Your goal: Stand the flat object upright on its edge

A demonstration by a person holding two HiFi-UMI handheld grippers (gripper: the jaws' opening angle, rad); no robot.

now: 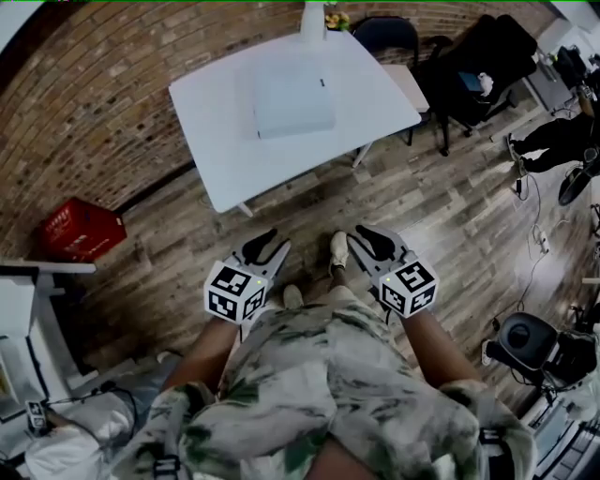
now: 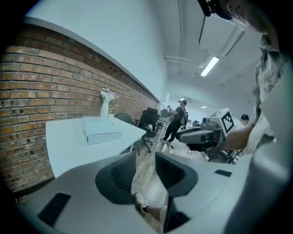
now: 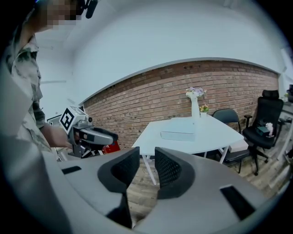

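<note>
The flat white box (image 1: 292, 98) lies flat near the middle of the white table (image 1: 211, 131), ahead of me across the wooden floor. Both grippers are held low in front of my body, well short of the table. My left gripper (image 1: 267, 247) is open with nothing between its jaws, and so is my right gripper (image 1: 368, 242). In the left gripper view the box (image 2: 103, 131) rests on the table (image 2: 66, 148) beyond the open left gripper (image 2: 145, 160). In the right gripper view the box (image 3: 177, 135) sits past the open right gripper (image 3: 147, 157).
A white vase (image 1: 314, 19) stands at the table's far edge by the brick wall. Black office chairs (image 1: 469, 66) crowd the right of the table. A red crate (image 1: 80, 228) sits on the floor at the left, near a white desk (image 1: 19, 309). A person (image 2: 176, 121) stands farther off.
</note>
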